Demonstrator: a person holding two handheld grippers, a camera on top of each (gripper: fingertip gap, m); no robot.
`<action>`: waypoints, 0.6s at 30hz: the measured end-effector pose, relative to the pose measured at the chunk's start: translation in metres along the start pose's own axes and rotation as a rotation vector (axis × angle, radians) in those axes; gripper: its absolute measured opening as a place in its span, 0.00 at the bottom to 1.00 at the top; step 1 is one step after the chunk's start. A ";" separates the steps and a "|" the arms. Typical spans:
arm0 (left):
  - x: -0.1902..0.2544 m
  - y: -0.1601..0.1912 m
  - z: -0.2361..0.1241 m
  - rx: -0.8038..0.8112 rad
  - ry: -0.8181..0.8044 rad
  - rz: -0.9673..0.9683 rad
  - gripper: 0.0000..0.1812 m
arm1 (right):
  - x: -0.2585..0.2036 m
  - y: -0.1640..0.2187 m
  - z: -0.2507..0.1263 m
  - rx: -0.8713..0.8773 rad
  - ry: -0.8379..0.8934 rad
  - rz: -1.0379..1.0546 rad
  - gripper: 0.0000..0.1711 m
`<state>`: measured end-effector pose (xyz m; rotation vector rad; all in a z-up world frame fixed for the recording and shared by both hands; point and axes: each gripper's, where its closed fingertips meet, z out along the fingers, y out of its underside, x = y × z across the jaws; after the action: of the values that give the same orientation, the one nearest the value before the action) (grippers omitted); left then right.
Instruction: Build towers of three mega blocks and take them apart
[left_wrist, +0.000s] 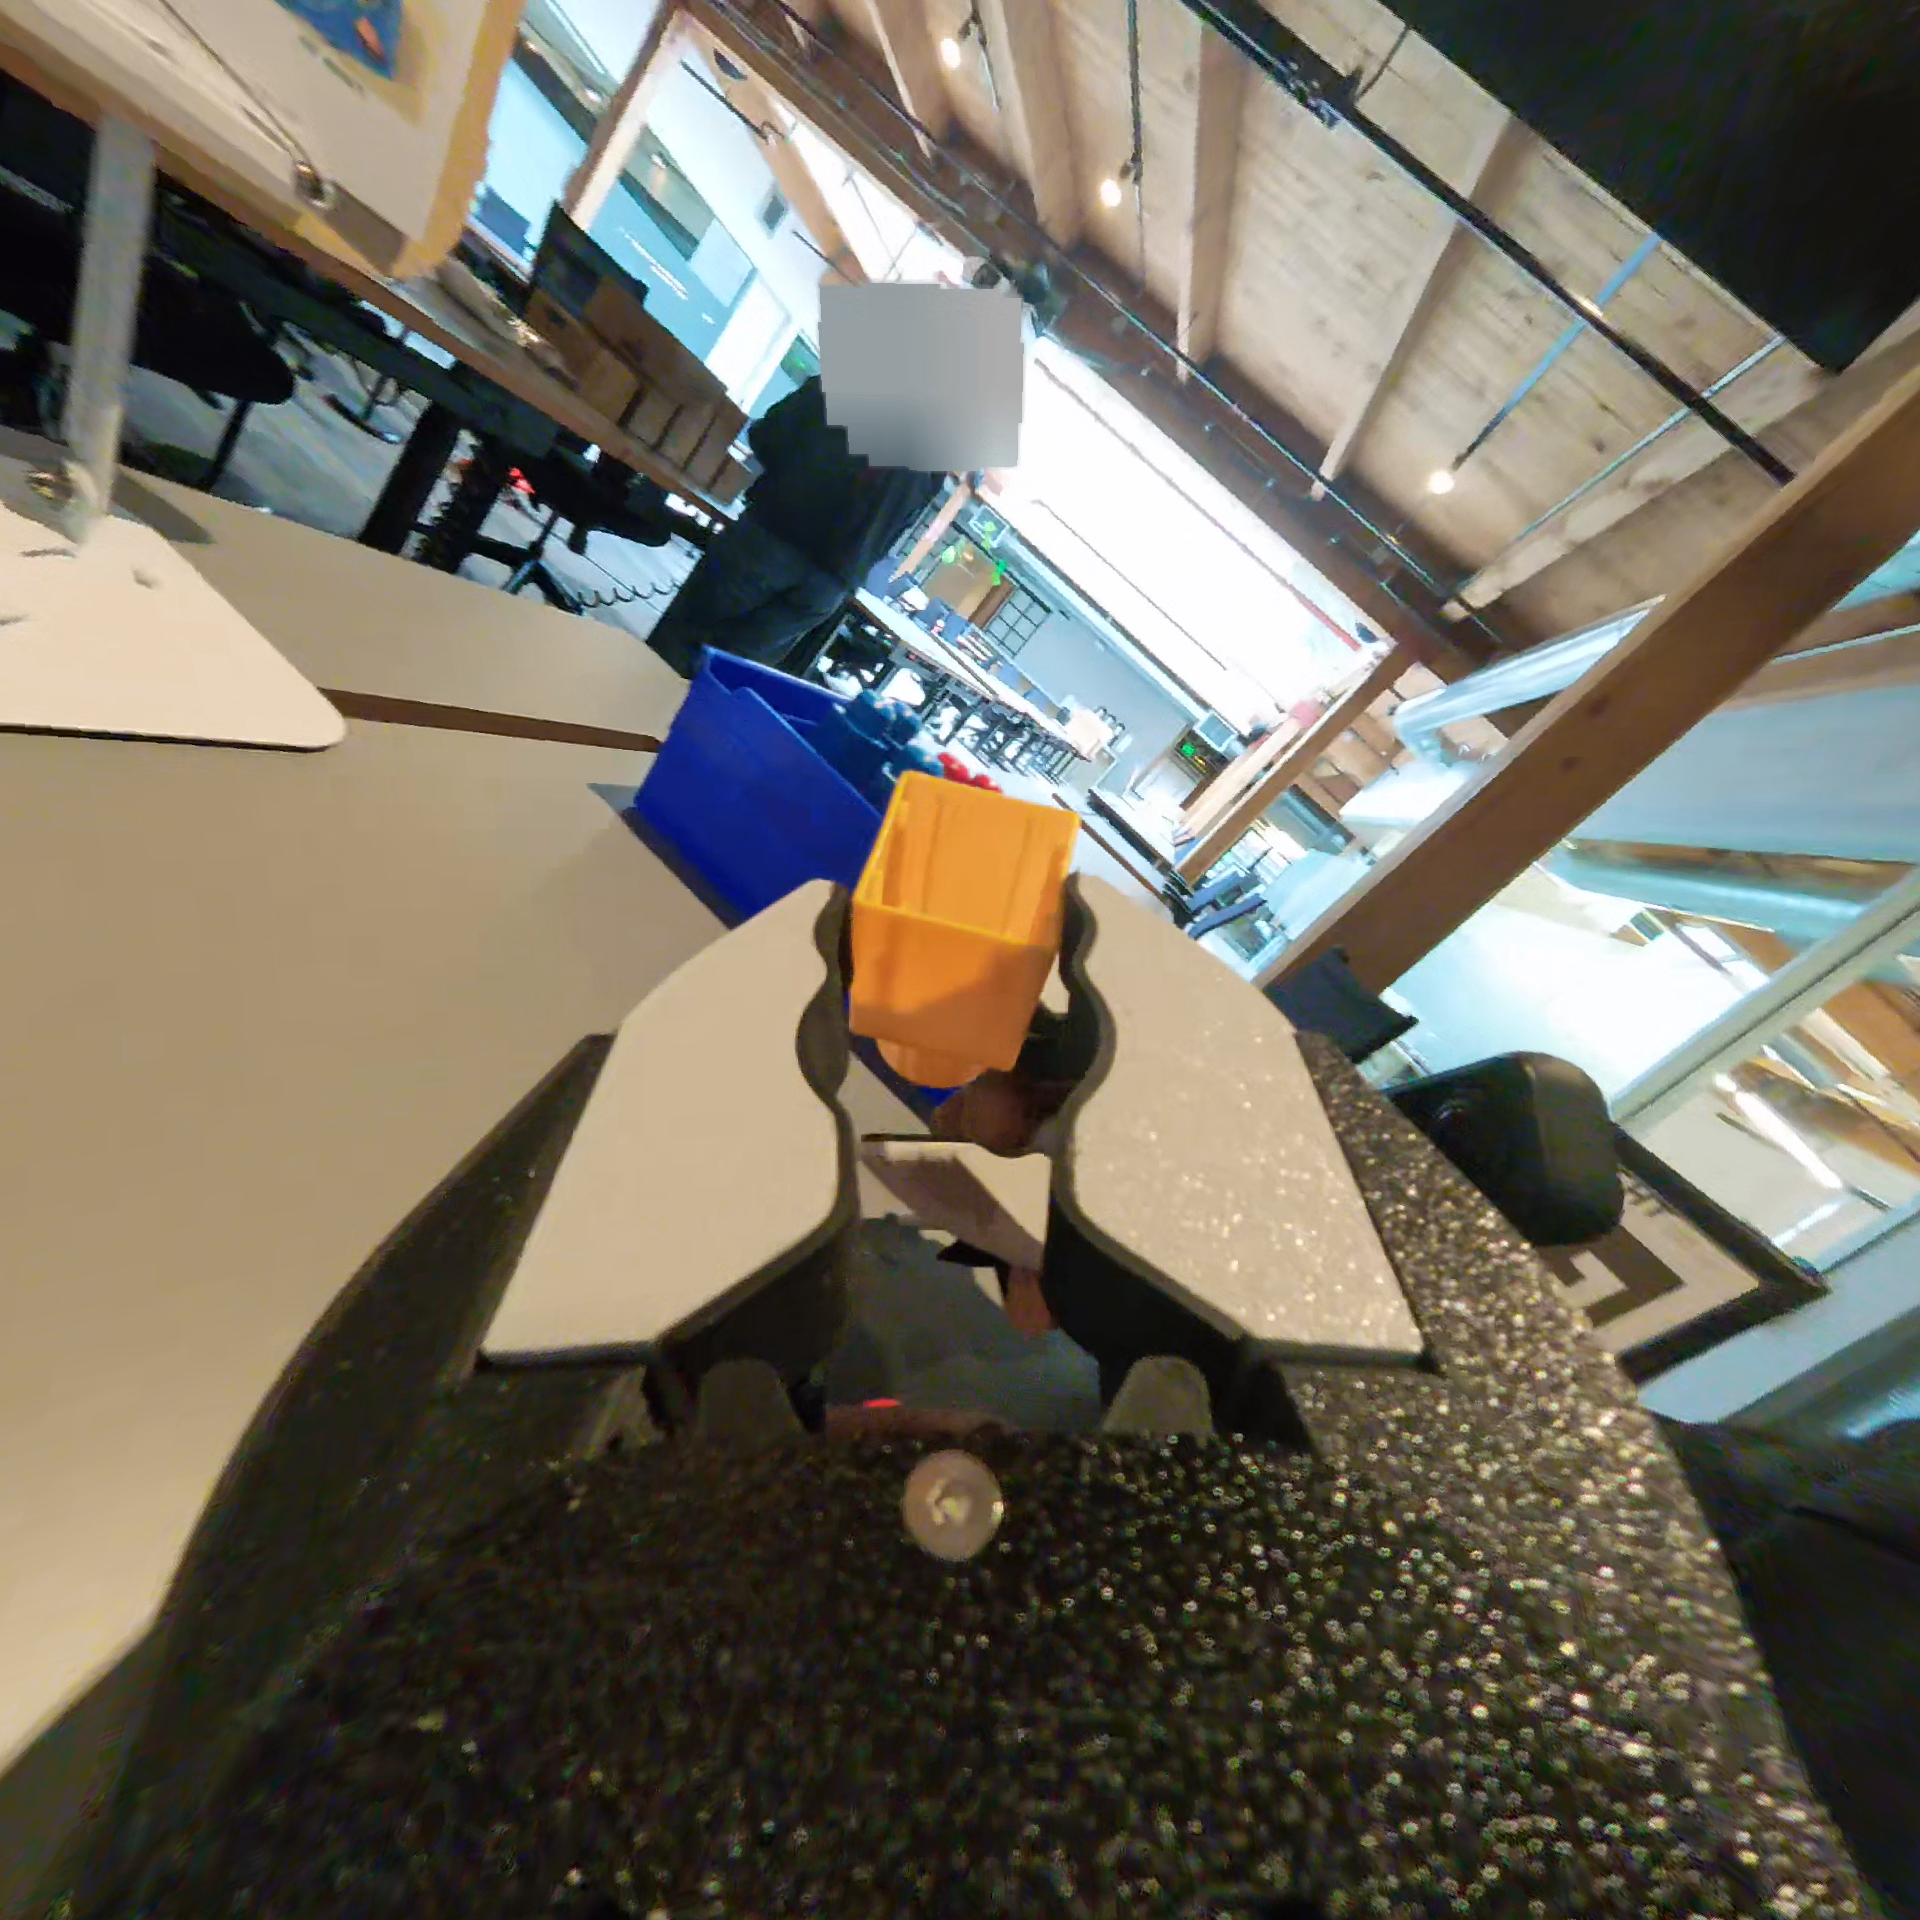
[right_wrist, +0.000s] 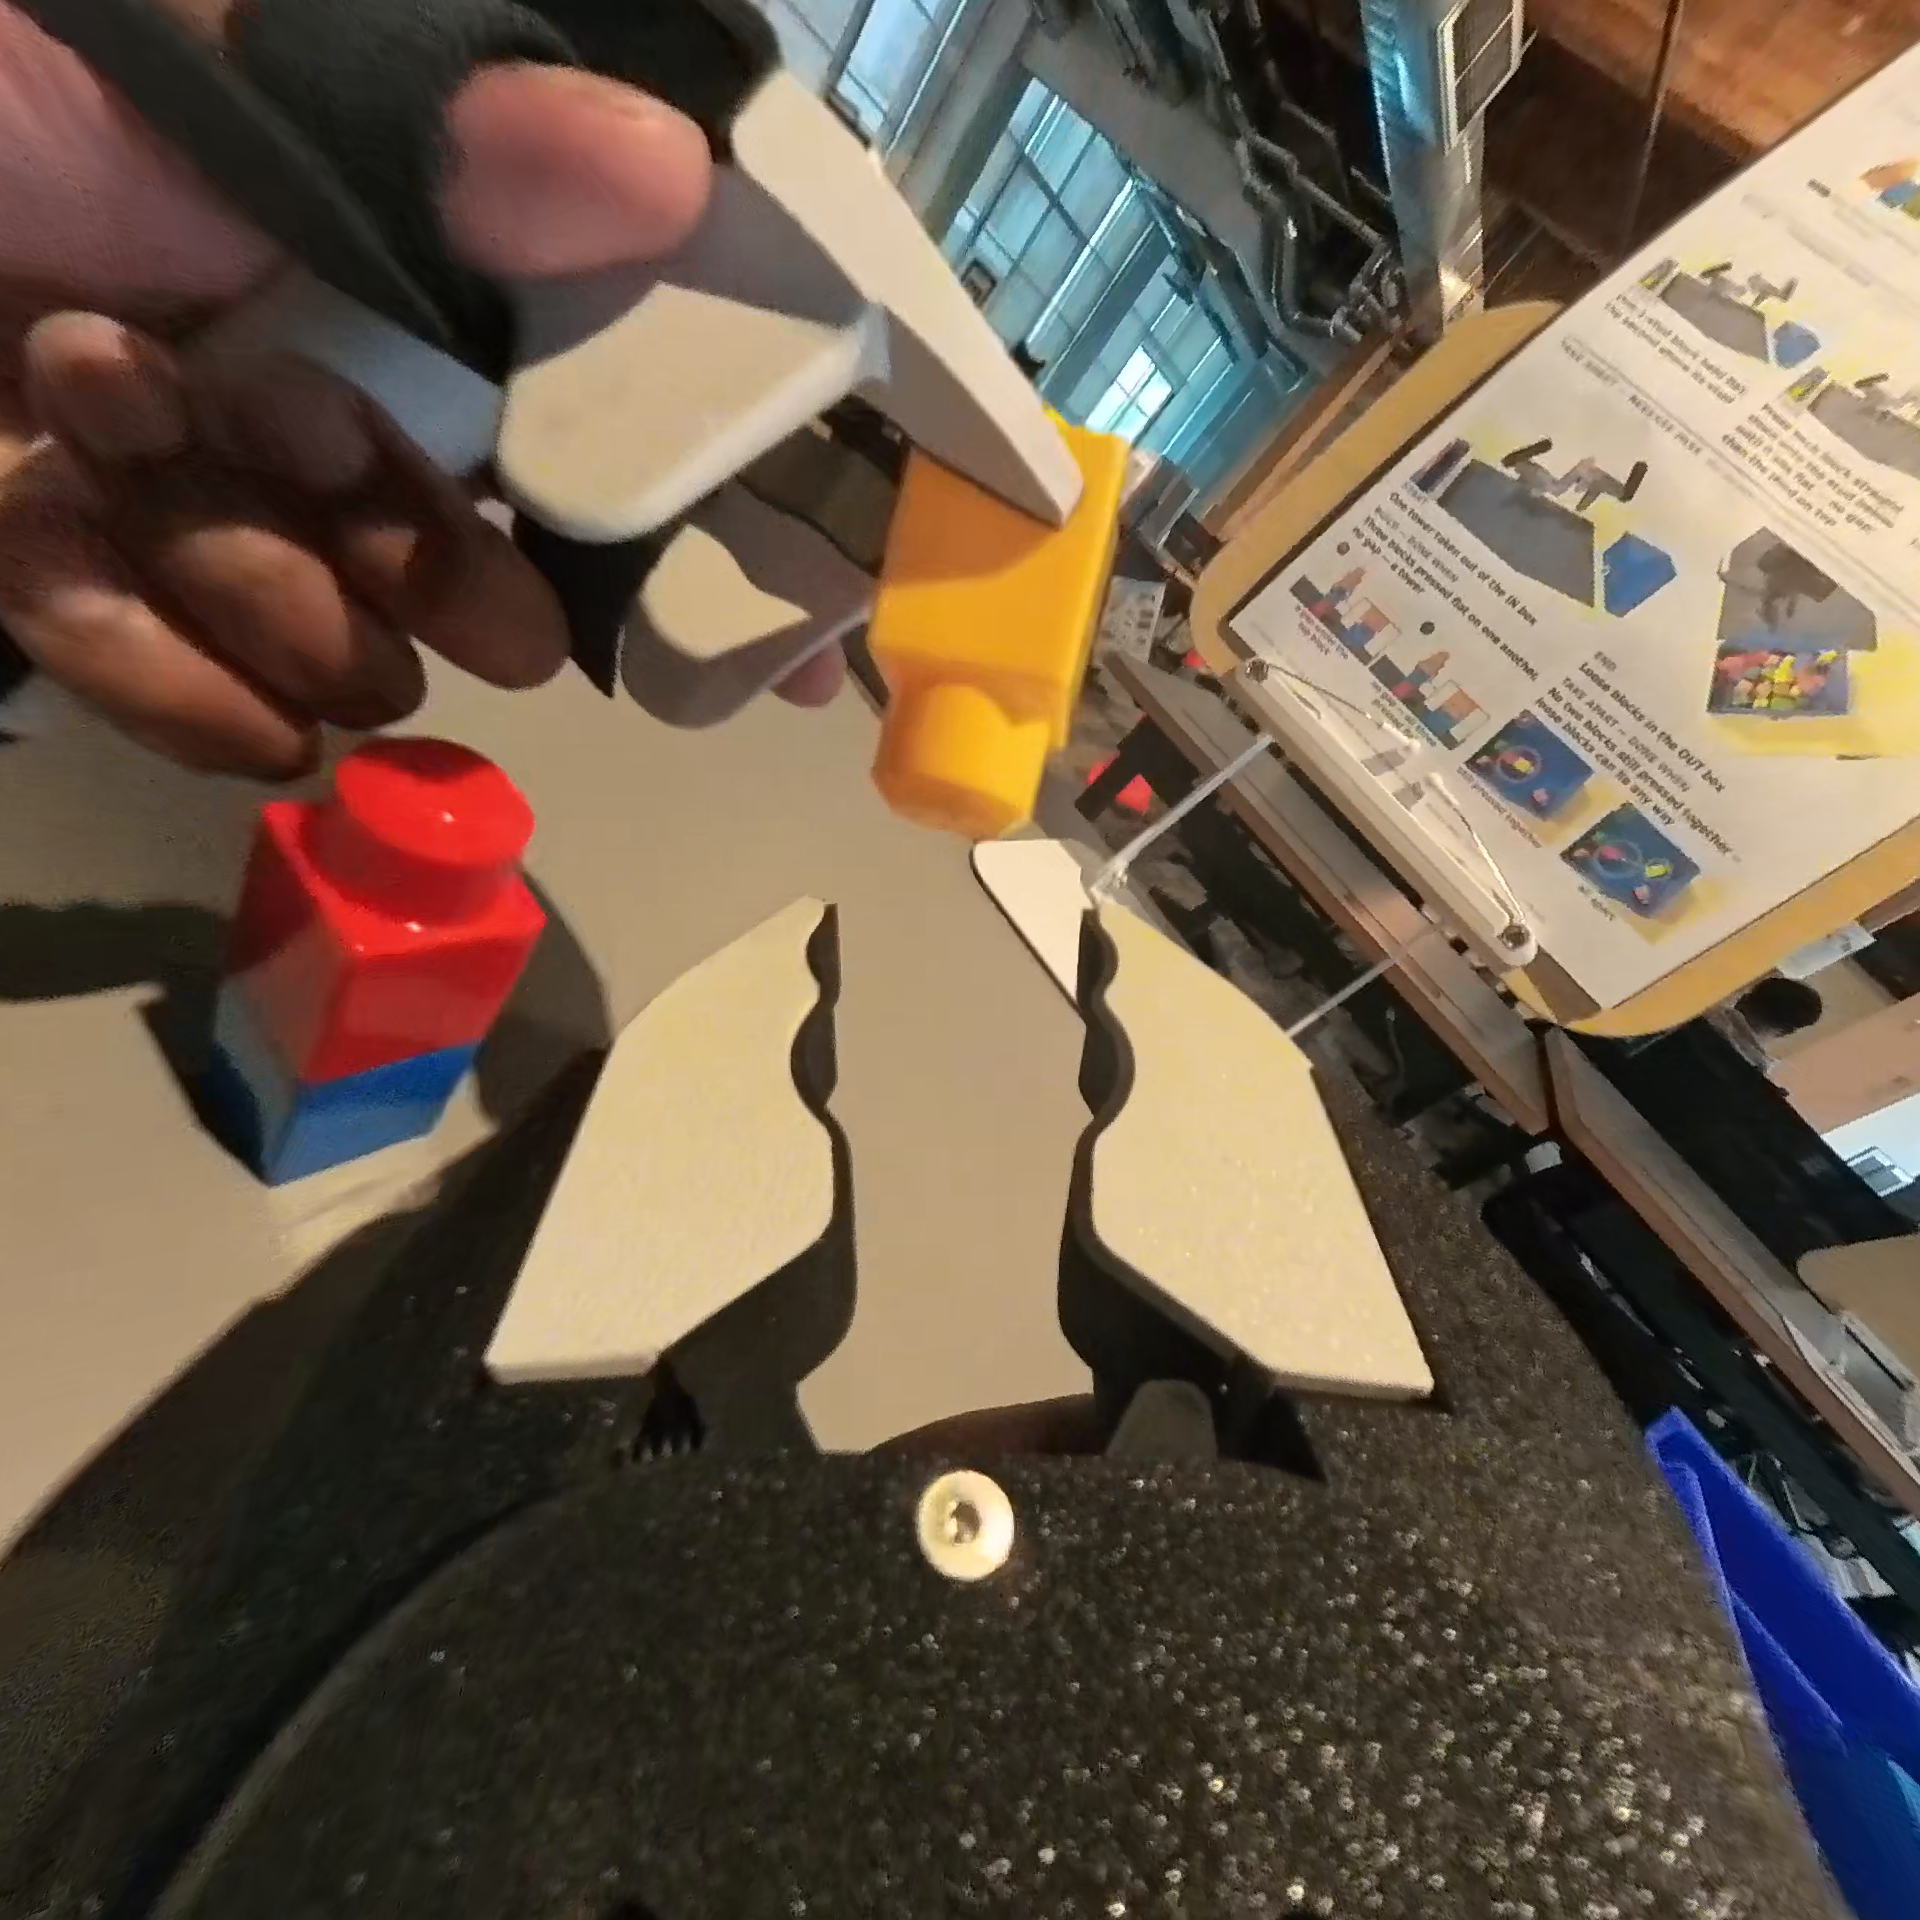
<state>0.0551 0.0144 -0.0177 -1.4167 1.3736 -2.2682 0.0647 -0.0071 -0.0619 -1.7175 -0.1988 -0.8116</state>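
The left gripper (left_wrist: 951, 935) pinches an orange mega block (left_wrist: 961, 925), lifted off the table (left_wrist: 260, 987). Only the right wrist view shows the red-on-blue stack (right_wrist: 364, 966) standing at left; the right gripper (right_wrist: 956, 935) gapes empty.

Each tool has a speckled black body, a silver screw (left_wrist: 953, 1505) at its middle, and two flat pale-grey fingers (left_wrist: 686, 1143) with wavy black inner edges. The right tool (right_wrist: 956, 940) looks the same, screw (right_wrist: 964, 1524) included. The hand (right_wrist: 260, 416) wears a black fingerless glove (right_wrist: 343, 125).
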 end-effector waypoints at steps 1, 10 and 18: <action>0.004 0.002 0.001 -0.007 0.013 -0.002 0.21 | -0.001 -0.004 0.000 0.010 0.005 0.000 0.26; 0.017 0.014 0.004 -0.040 0.066 -0.083 0.21 | 0.000 -0.022 -0.003 0.094 0.067 -0.004 0.18; 0.026 0.007 -0.001 0.019 0.114 -0.189 0.21 | 0.002 -0.040 -0.009 0.202 0.125 -0.024 0.22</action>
<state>0.0378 -0.0034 -0.0059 -1.4903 1.2945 -2.5084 0.0412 -0.0030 -0.0285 -1.4725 -0.2095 -0.8829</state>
